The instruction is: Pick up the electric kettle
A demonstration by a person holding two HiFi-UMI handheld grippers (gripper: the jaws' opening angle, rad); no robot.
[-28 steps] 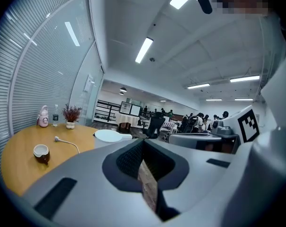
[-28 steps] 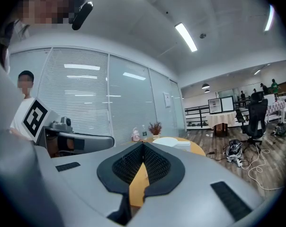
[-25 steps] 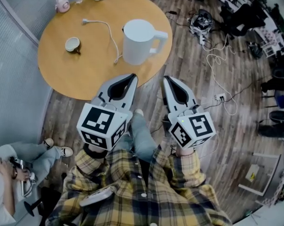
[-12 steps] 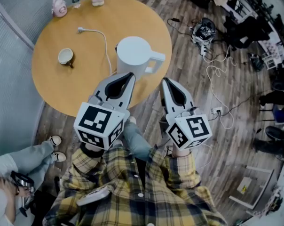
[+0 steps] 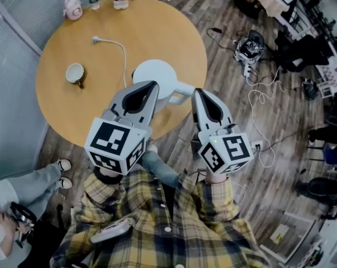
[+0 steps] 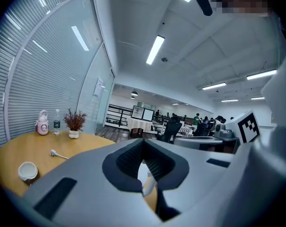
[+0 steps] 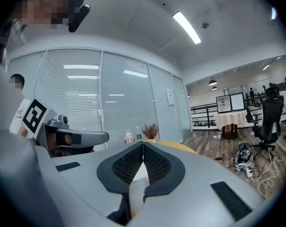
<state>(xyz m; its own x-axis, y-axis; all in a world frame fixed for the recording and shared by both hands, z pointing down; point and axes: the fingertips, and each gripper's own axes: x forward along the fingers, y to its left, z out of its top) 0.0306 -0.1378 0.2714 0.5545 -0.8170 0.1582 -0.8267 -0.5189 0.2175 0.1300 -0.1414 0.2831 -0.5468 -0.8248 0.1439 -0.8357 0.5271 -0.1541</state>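
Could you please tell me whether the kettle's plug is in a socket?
No, the plug lies loose on the round table, away from any socket.

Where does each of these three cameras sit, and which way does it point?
Head view: on the person's head, looking steeply down at table, kettle, left gripper, right gripper, plaid shirt.
Left gripper view: on the left gripper, looking along its shut jaws over the table; right gripper shows.
Right gripper view: on the right gripper, along its shut jaws toward window blinds; left gripper shows.
Shared: both gripper views see the potted plant.
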